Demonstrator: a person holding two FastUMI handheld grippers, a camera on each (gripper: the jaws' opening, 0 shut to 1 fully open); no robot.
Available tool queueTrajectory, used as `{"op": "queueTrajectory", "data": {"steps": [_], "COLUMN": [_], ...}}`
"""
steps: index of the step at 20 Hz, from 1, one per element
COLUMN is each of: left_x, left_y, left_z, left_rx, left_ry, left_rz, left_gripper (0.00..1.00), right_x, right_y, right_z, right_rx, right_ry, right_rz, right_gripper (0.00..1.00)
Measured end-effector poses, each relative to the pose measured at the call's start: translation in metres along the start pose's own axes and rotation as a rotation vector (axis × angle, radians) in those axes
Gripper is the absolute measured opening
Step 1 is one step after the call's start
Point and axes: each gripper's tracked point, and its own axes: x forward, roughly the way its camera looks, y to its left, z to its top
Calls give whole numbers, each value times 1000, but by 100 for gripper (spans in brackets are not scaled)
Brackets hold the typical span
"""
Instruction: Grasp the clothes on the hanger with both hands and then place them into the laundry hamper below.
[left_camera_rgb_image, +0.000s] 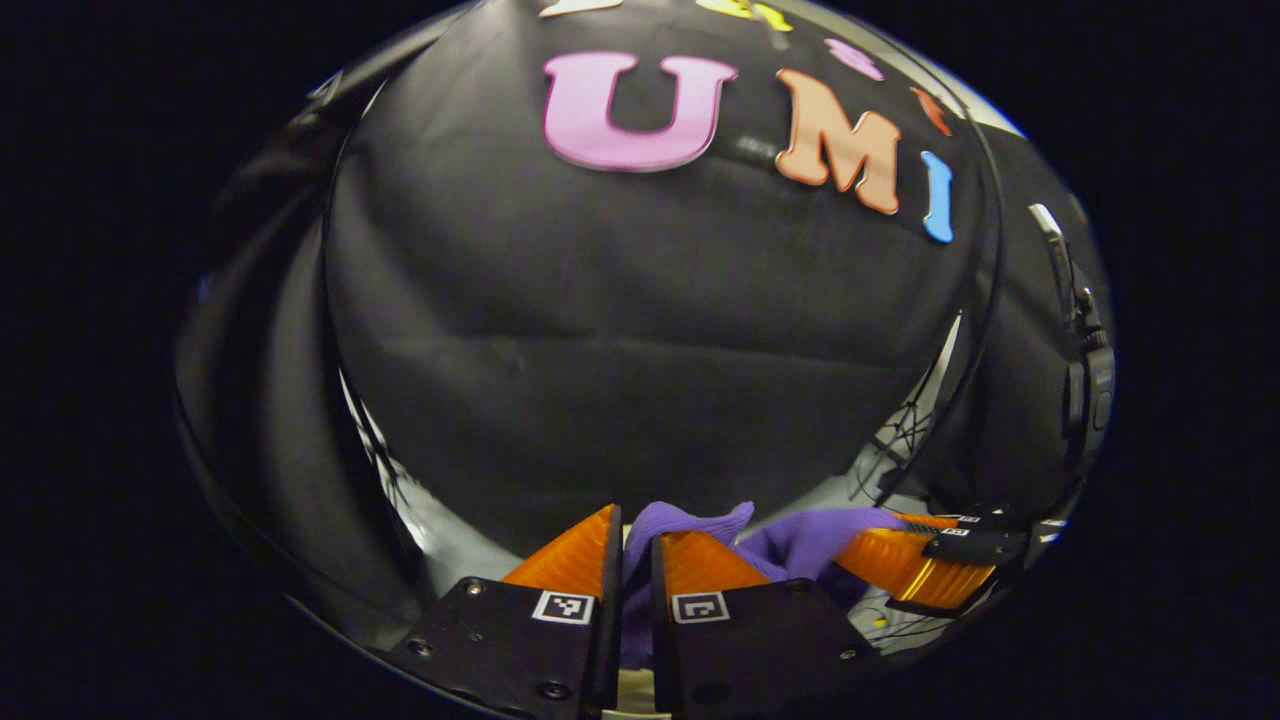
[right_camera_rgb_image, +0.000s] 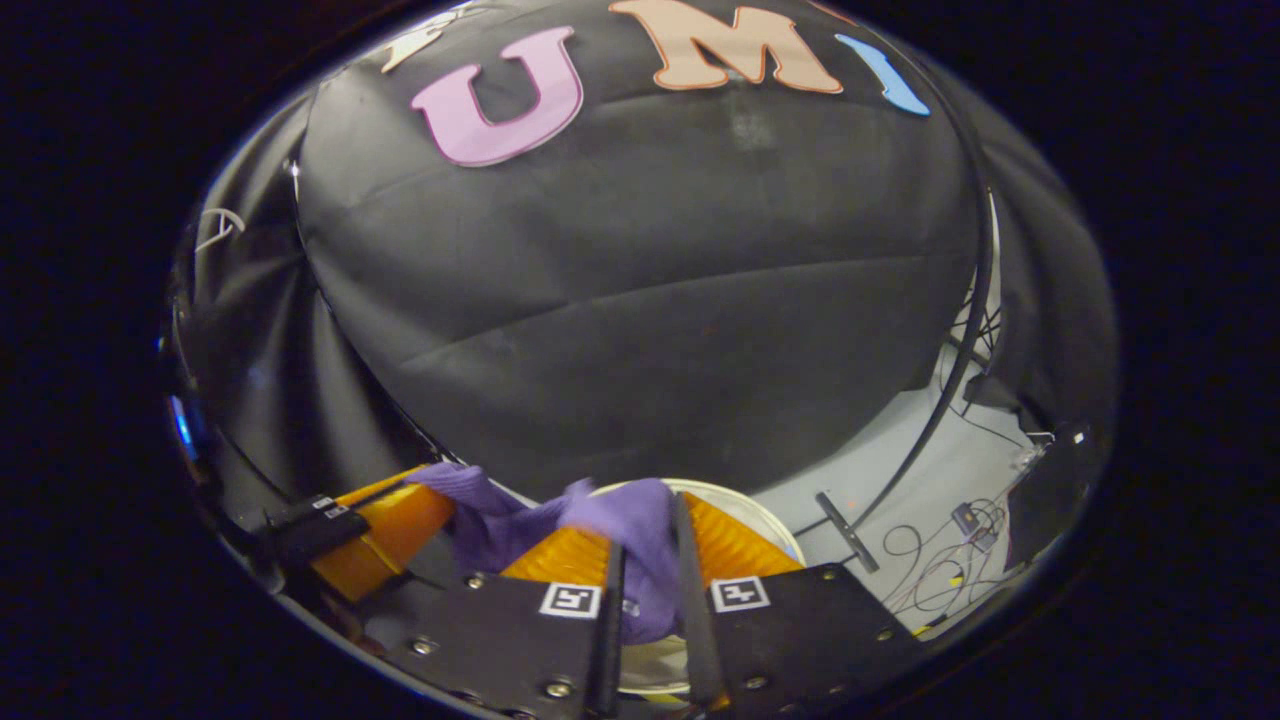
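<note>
above the pale hamper rim (right_camera_rgb_image: 760, 500), left gripper (left_camera_rgb_image: 636, 560) and right gripper (right_camera_rgb_image: 645, 570) each pinch purple cloth (left_camera_rgb_image: 800, 540).

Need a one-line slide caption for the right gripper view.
Right gripper pinches the purple garment above the white hamper rim, left gripper alongside.

In the left gripper view my left tongs (left_camera_rgb_image: 636, 560) sit at the bottom centre of the frame, with the garment (left_camera_rgb_image: 690, 530) pinched between the two fingers and spreading to the lower right. There the right tongs (left_camera_rgb_image: 925, 560) sit at the garment's far end. Behind both, the booth wall (left_camera_rgb_image: 640, 330) takes the middle and top.

In the right gripper view my right tongs (right_camera_rgb_image: 648, 565) sit bottom centre with the garment (right_camera_rgb_image: 640, 530) between the fingers. It runs to the lower left, where the left tongs (right_camera_rgb_image: 385, 530) meet it. The hamper rim (right_camera_rgb_image: 760, 500) lies just behind the right tongs. Floor (right_camera_rgb_image: 900, 500) with cables (right_camera_rgb_image: 925, 575) lies at lower right.
</note>
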Motion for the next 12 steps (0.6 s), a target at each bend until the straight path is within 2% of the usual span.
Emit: {"op": "queueTrajectory", "data": {"steps": [1, 3, 5, 7, 8, 9, 10, 11, 12], "left_x": [3, 10, 11, 7, 5, 6, 4, 2, -1], "left_y": [4, 2, 2, 7, 11, 12, 10, 8, 9], "left_z": [-16, -23, -20, -25, -24, -27, -28, -25, -23], "left_rx": [-19, -29, -38, -30, -24, -23, -31, -40, -40], "left_ry": [65, 71, 67, 75, 71, 71, 80, 78, 80], "left_rz": [7, -7, -29, -23, -12, -13, -23, -29, -27], "left_gripper": [16, 21, 50, 80, 86, 96, 96, 95, 96], "right_x": [2, 3, 8, 5, 4, 3, 0, -2, -5], "right_y": [1, -4, -11, -15, -15, -15, -15, -16, -16], "right_z": [0, -7, -14, -8, -6, -2, -2, 0, 2], "right_rx": [4, -13, -30, -20, -14, -10, -11, -12, -14], "right_ry": [1, 24, 31, 20, 13, 8, 3, -2, -5], "right_rz": [3, -6, -31, -43, -40, -39, -42, -45, -45], "right_gripper": [37, 68, 99, 99, 94, 94, 99, 94, 99]}}
